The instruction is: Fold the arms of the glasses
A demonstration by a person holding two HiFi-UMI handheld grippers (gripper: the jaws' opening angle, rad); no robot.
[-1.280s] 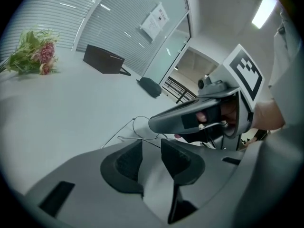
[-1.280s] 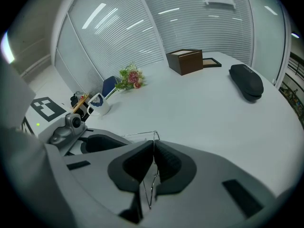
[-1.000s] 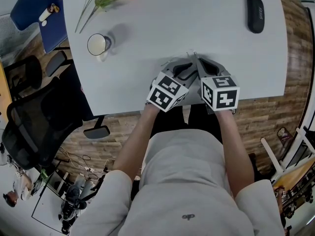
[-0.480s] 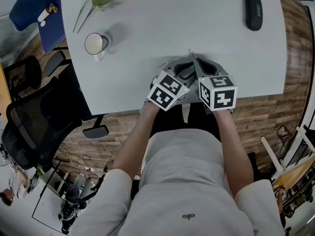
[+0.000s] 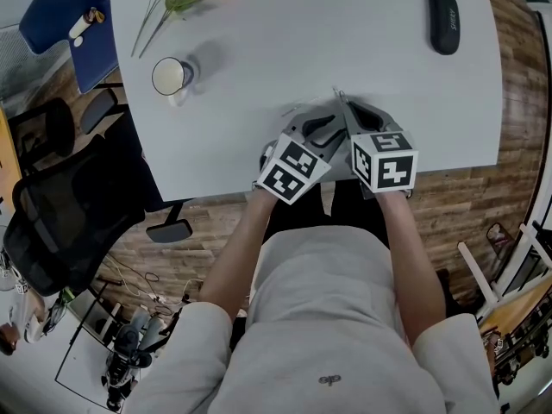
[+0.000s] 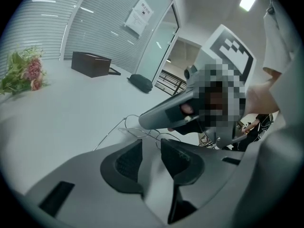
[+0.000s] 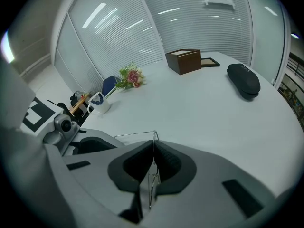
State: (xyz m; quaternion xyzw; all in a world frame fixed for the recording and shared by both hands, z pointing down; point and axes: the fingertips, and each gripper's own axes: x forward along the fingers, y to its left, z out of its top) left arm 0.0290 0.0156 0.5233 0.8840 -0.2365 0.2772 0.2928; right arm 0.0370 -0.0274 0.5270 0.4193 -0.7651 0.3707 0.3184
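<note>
Evidently, folding was unfinished: right hand-held gripper clamped glasses at desk's 6 o'clock; left hand-held gripper stood apart, empty.

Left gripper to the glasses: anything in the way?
Nothing visible stands between them. The left gripper is open, and the wire frame of the glasses lies just ahead of its jaws. The right gripper is shut on the frame and sits right beside it, so it may crowd the approach.

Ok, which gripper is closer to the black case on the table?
Right. The right gripper, shut on the glasses, sits down and left of the case; the left gripper, jaws open, is further left beside it.
</note>
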